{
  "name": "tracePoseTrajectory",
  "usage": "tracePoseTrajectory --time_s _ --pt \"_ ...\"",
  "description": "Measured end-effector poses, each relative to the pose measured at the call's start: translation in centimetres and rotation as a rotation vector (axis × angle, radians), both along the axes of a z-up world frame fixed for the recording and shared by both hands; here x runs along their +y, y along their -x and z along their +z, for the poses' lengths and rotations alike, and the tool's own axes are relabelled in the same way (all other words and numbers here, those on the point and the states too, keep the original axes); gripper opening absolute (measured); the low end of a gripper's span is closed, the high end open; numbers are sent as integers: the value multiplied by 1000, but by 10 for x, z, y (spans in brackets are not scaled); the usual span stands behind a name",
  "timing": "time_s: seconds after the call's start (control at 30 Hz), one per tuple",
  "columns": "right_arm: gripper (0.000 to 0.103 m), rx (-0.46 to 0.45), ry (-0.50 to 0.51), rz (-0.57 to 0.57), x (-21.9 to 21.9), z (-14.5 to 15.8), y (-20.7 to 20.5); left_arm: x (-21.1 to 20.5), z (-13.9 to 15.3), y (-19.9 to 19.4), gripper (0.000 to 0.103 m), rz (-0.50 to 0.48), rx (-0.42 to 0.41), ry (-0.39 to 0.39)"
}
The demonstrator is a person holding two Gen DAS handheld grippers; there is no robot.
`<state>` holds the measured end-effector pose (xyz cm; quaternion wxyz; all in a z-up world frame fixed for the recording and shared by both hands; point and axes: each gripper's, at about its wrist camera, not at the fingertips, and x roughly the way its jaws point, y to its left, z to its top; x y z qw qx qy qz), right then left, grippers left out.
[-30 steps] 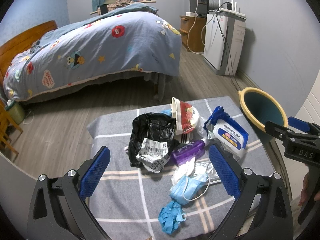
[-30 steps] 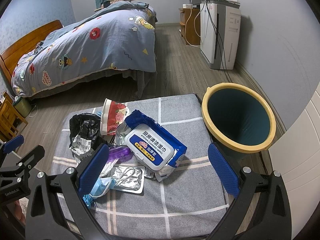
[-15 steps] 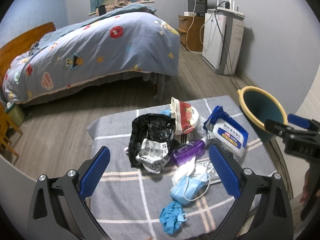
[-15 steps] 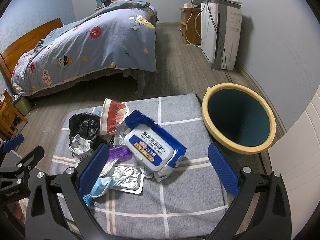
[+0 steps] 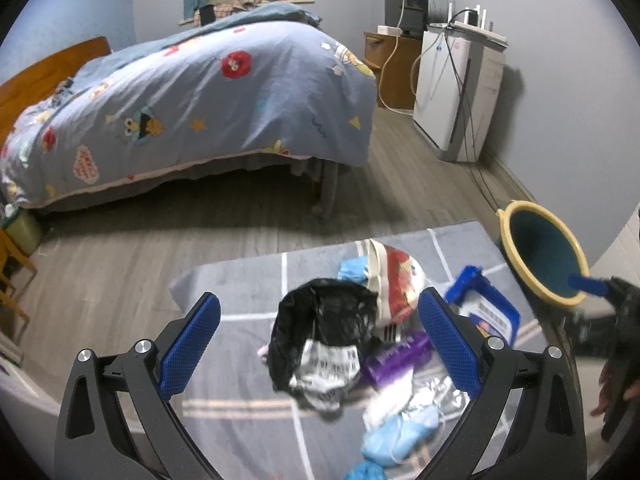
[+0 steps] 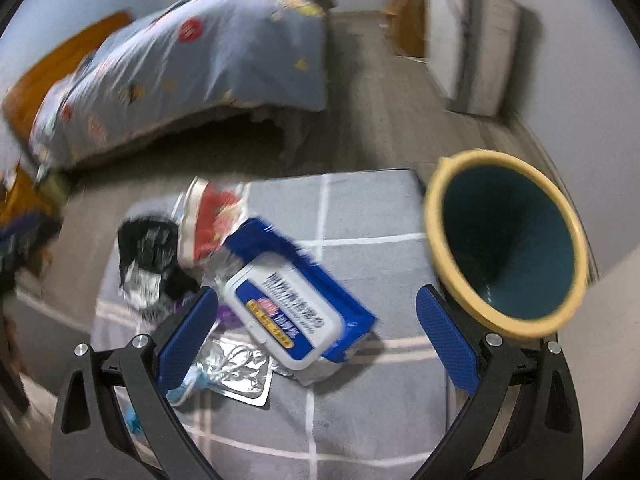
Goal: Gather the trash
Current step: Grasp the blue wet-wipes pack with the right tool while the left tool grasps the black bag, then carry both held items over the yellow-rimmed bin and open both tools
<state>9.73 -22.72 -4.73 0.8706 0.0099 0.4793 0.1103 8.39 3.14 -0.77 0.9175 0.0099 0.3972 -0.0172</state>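
Note:
Trash lies in a pile on a grey checked cloth. A crumpled black bag with a white label sits between the fingers of my open left gripper. Beside it are a red-and-white snack cup, a purple wrapper, blue face masks and a foil packet. A blue-and-white wet wipes pack lies between the fingers of my open right gripper. The yellow-rimmed teal bin stands at the cloth's right edge; it also shows in the left wrist view.
A bed with a blue patterned quilt stands behind on wooden floor. A white appliance with cables and a wooden cabinet stand by the right wall. The right gripper's body shows at the left wrist view's right edge.
Both grippers have moved forward and lower toward the pile. The black bag and the wipes pack look larger and nearer. The right view is blurred with motion.

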Motion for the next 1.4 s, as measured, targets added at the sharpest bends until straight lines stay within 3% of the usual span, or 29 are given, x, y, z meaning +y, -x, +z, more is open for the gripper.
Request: tracePoseTrajectory --time_s 0.27,0.43,0.5,0.57,0.73,1.0,1.07,1.13,1.4 --pt "97 64 164 193 44 -54 -4 18 -35 -35 98 39 90 12" --pt "97 46 355 248 68 -81 -1 31 -43 -39 98 54 120 64" --pt "87 27 412 241 70 -85 -3 34 -47 -40 98 53 128 66" --pt "60 16 438 222 71 -83 -5 34 -50 -42 98 43 141 70" --pt "41 -10 343 151 57 -56 -8 31 -64 -44 98 14 182 63" --pt "35 -21 198 9 28 -21 -16 29 -108 -64 95 10 294 37" --pt "35 -12 159 -9 21 -19 -23 29 -118 -67 85 -1 321 47" --pt "35 -2 129 -15 16 -17 -27 28 -121 -67 62 -15 328 47" --pt "35 -16 97 -5 16 -8 -32 22 -105 -55 33 -43 293 31"
